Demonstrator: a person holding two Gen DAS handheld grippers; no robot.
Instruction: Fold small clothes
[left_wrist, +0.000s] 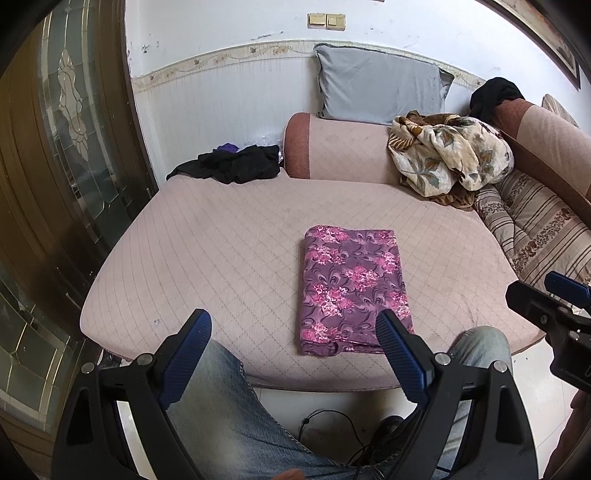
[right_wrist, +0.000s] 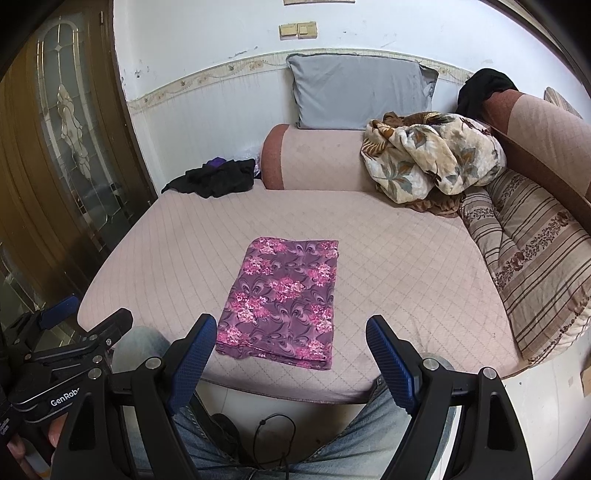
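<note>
A purple cloth with pink flowers lies folded into a neat rectangle on the pink quilted sofa seat, near its front edge. My left gripper hangs open just short of the seat's front edge, its right finger overlapping the cloth's near right corner in the view, nothing between the pads. My right gripper is open too, held back over the front edge with the cloth's near end showing between its fingers, untouched. Each gripper shows at the edge of the other's view.
A black garment lies at the seat's back left. A crumpled floral blanket and a striped cushion fill the right. A grey pillow leans on the wall. The person's jeans-clad knees are below.
</note>
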